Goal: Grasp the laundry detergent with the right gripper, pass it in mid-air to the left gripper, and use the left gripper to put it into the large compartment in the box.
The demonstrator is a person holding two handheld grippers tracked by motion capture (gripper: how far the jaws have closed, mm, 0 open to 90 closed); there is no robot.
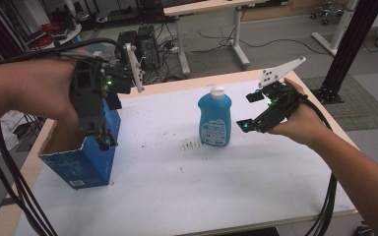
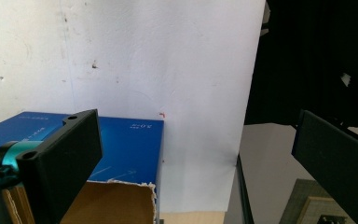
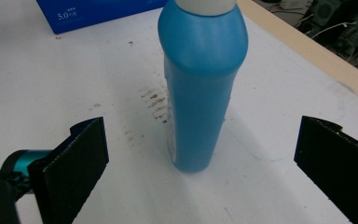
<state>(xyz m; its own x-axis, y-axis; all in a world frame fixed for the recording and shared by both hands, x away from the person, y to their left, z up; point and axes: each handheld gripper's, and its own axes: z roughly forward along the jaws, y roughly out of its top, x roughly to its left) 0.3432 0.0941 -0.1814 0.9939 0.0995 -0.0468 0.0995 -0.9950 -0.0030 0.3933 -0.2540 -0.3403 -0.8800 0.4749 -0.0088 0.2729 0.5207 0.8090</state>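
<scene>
1. Upright near the middle of the table [image 1: 167, 196], toward its far edge, stands the blue bottle [image 1: 215, 119], apart from everything else.
2. Its body is smooth moulded plastic, flattened oval in section, with rounded shoulders under a white cap [image 1: 217, 91] and a printed label on the front.
3. It looks fairly light yet slick and tall, so it would likely tip if nudged high; a hold across the narrow mid-body, below the shoulders, seems safest.
4. The right tool [image 1: 251, 109] is wide open and empty, its jaws level with the bottle and set to either side of it in the right gripper view, touching nothing.
5. The left tool [image 1: 104, 142] is also spread open and empty, hanging over the open blue cardboard box [image 1: 91, 164] at the table's left edge.
</scene>
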